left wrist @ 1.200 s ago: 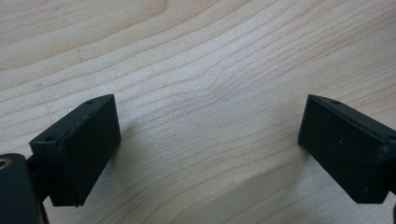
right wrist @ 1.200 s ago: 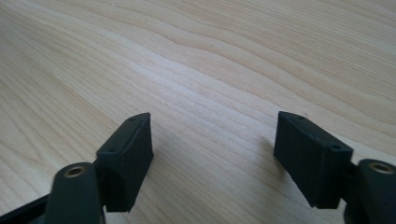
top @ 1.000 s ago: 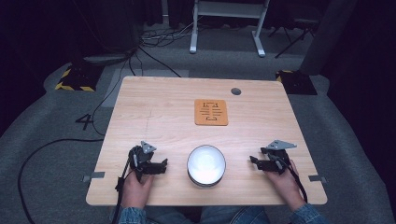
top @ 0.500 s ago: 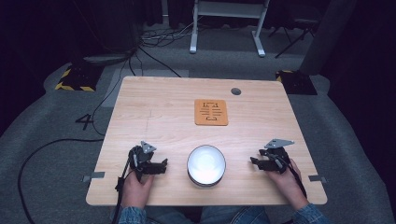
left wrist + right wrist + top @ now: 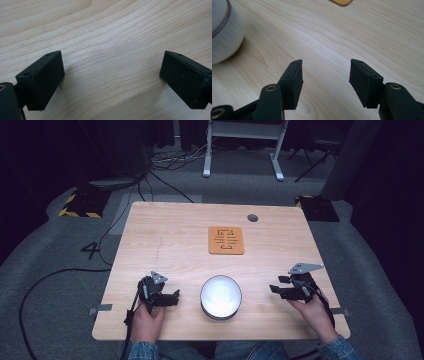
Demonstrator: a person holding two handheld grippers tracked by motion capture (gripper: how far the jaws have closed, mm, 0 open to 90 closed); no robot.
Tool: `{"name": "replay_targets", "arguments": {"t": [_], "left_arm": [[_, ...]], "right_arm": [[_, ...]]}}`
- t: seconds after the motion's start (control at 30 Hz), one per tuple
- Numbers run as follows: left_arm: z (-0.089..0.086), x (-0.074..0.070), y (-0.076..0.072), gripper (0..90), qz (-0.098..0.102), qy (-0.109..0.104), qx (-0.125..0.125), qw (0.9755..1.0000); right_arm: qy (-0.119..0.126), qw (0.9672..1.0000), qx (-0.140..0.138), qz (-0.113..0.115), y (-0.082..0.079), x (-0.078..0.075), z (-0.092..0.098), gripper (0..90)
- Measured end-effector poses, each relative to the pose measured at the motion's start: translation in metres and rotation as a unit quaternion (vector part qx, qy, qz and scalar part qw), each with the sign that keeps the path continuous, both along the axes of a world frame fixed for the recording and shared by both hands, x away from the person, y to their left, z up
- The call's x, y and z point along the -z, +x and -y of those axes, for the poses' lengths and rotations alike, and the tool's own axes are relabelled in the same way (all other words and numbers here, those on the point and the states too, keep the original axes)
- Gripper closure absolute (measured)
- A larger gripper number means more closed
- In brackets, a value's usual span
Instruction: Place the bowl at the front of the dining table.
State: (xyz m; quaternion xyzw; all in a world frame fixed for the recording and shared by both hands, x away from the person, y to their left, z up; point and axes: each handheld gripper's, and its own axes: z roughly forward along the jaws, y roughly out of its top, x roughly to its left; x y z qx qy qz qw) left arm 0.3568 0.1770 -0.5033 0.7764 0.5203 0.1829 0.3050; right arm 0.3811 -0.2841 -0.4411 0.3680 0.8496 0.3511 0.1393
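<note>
A dark studio or lab: a light wooden table [image 5: 165, 235] on grey carpet [image 5: 60, 255], black cables [image 5: 165, 170] trailing at far left, hazard-striped floor plates [image 5: 80, 205], black drapes behind.

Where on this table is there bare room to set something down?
The far left of the table, left of the orange mat, is bare wood. So is the strip between the mat and the white bowl. The near edge is crowded: the left tool, the bowl and the right tool sit in a row.
</note>
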Motion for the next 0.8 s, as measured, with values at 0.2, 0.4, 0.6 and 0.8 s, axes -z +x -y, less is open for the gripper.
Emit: {"name": "replay_targets", "arguments": {"t": [0.2, 0.4, 0.6, 0.8], "left_arm": [[0.000, 0.000, 0.000, 5.7, 0.000, 0.000, 0.000, 1.0000], [0.000, 0.000, 0.000, 5.7, 0.000, 0.000, 0.000, 1.0000], [0.000, 0.000, 0.000, 5.7, 0.000, 0.000, 0.000, 1.0000], [0.000, 0.000, 0.000, 5.7, 0.000, 0.000, 0.000, 1.0000]], "right_arm": [[0.017, 0.9998, -0.007, 0.005, -0.001, -0.017, -0.004, 43.7], [0.022, 0.9993, -0.025, 0.015, 0.002, -0.032, -0.013, 43.8], [0.030, 0.9984, -0.045, 0.017, 0.005, -0.044, -0.029, 43.8], [0.034, 0.9970, -0.067, 0.016, 0.009, -0.049, -0.044, 43.7]]}}
